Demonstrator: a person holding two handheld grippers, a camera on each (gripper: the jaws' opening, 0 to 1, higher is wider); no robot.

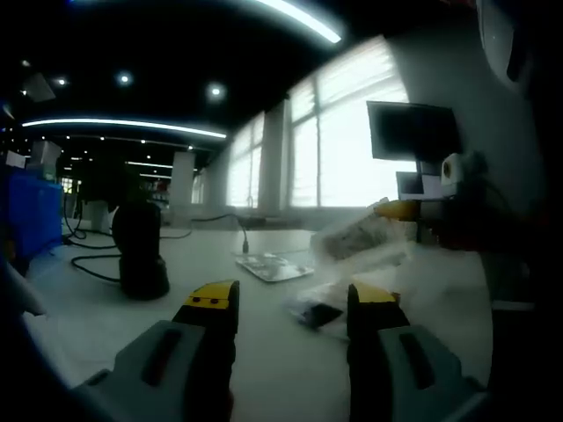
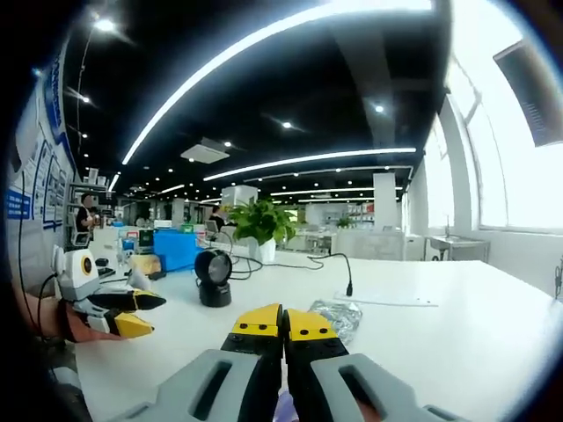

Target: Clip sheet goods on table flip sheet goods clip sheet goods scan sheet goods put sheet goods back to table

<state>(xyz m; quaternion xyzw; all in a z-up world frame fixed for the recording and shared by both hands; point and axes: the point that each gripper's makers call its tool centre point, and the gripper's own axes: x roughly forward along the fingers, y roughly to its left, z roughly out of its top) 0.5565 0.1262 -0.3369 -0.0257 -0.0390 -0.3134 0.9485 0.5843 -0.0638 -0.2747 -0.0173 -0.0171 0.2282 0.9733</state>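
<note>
In the left gripper view my left gripper (image 1: 292, 303) is open low over the white table (image 1: 106, 308), with a clear packet (image 1: 315, 313) lying just past its tips. Further right, the right gripper's yellow fingertips (image 1: 396, 209) pinch a crinkled clear sheet packet (image 1: 362, 237) held above the table. In the right gripper view my right gripper (image 2: 283, 322) has its jaws pressed together, and the crinkled packet (image 2: 339, 315) shows just beyond the tips. The left gripper (image 2: 123, 312) appears at the left, open, in a person's hand. A black scanner (image 1: 141, 251) (image 2: 214, 278) stands on the table.
A flat clear sheet (image 1: 273, 266) (image 2: 396, 301) lies mid-table beside a cable (image 2: 347, 274). A monitor (image 1: 412, 130) stands at the right by the windows. A blue box (image 2: 176, 248) and a potted plant (image 2: 262, 224) sit at the far side. People stand far off at the left.
</note>
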